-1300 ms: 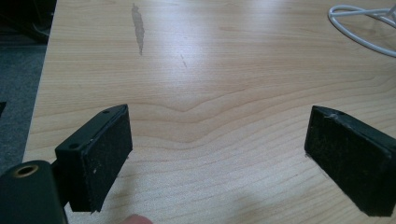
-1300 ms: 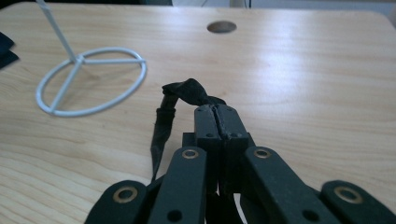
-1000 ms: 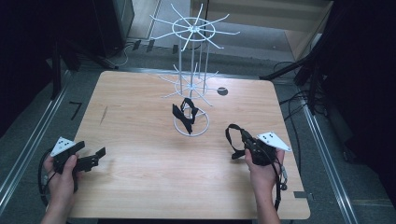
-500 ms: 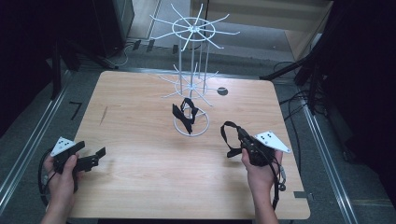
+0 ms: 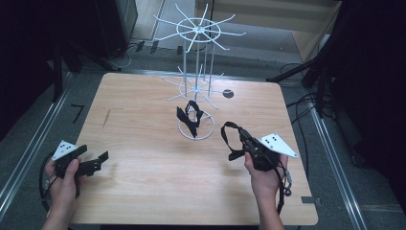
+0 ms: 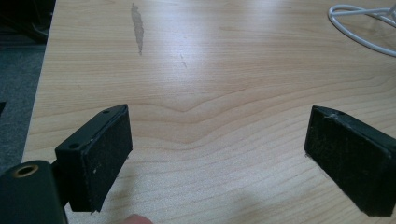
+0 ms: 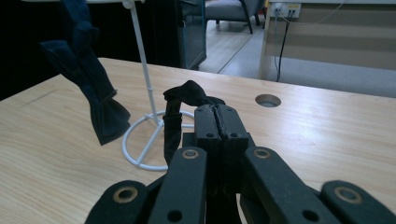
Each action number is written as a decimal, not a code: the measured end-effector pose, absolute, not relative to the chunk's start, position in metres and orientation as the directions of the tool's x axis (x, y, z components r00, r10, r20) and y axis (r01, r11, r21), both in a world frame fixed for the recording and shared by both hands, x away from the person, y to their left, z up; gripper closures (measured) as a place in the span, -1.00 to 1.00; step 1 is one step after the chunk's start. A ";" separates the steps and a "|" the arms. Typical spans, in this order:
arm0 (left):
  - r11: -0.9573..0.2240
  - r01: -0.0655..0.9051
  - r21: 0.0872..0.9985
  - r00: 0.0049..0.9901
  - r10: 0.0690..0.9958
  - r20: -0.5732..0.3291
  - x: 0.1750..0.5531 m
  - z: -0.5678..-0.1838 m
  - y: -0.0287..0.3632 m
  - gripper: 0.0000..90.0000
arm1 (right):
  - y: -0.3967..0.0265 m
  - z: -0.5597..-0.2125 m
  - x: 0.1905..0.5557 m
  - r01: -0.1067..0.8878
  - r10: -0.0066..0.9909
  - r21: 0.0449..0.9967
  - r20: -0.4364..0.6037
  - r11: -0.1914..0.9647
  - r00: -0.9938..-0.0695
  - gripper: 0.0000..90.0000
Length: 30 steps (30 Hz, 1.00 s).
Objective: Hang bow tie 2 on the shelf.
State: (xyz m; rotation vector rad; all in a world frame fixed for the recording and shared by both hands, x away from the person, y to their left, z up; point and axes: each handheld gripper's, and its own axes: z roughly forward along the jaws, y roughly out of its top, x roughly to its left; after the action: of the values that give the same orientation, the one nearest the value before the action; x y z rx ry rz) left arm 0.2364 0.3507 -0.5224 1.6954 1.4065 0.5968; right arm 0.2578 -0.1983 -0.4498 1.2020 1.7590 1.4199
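Right gripper view puts the black bow tie (image 7: pixel 187 100) at the tips of the right gripper (image 7: pixel 215 112), whose jaws are pressed together on its fabric. It looks light, soft and floppy, so a pinch at the knot should hold best. High view: the right hand (image 5: pixel 263 172) carries it clear of the table (image 5: pixel 143 191), short of the white rack (image 5: pixel 197 86). Left gripper (image 6: pixel 224 154) rests low, jaws spread.
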 end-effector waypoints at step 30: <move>-0.031 0.558 0.829 0.262 0.955 -0.141 0.236 -0.522 0.351 -0.82 | -0.184 -0.423 0.244 0.209 0.867 0.978 0.088 0.019 -0.491 1.00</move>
State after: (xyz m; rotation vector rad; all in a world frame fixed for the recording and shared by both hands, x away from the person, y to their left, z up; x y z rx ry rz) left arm 0.2365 0.3506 -0.5224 1.7009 1.4028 0.5986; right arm 0.2442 -0.1837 -0.4227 1.0995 1.7393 1.5097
